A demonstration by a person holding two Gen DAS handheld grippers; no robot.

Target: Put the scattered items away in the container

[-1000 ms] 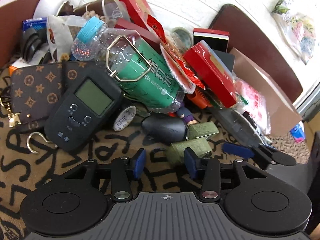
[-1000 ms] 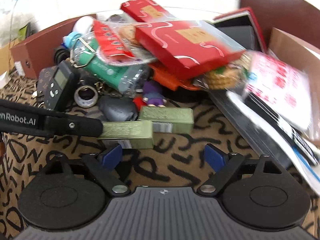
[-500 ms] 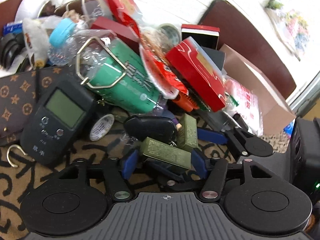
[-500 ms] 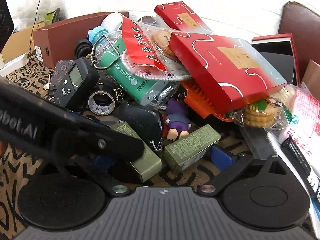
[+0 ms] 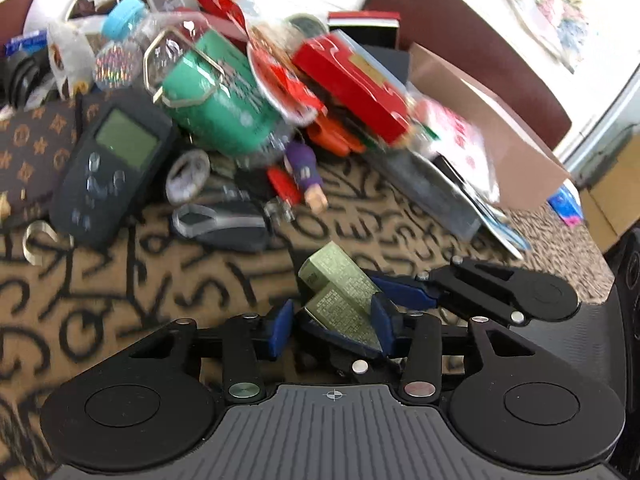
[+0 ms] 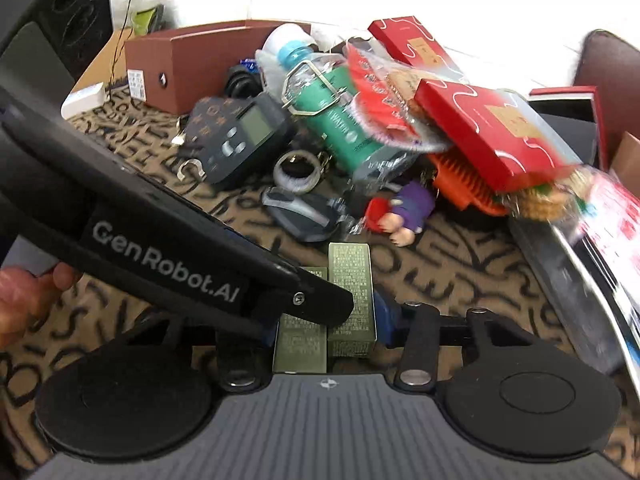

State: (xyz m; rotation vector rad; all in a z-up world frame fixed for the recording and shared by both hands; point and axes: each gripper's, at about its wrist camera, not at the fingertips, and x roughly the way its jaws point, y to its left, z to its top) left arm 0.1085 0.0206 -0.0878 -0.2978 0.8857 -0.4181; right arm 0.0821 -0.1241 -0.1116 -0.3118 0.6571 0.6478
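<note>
Two olive-green boxes lie side by side on the patterned cloth, the nearer box (image 5: 340,316) and the farther box (image 5: 332,268). In the right wrist view they are the left box (image 6: 300,340) and the right box (image 6: 352,292). My right gripper (image 6: 328,320) is closing around both; its right pad (image 6: 386,312) presses the right box, and its left pad is hidden. My left gripper (image 5: 332,326) is also closing, with the nearer box's end between its jaws and a gap at its left pad (image 5: 282,326). The left gripper's arm (image 6: 180,256) crosses over the left box.
A pile lies beyond: a dark handheld scale (image 5: 108,160), green bottle (image 5: 216,96), key fob (image 5: 224,224), tape roll (image 5: 188,176), purple doll (image 5: 306,168) and red boxes (image 5: 352,80). A brown box (image 6: 200,60) stands back left, a tan carton (image 5: 492,120) right. A hand (image 6: 24,296) shows at left.
Both grippers have drawn back from the pile, and the two olive boxes came with them, now side by side and clear of the doll. The right jaws have narrowed around them.
</note>
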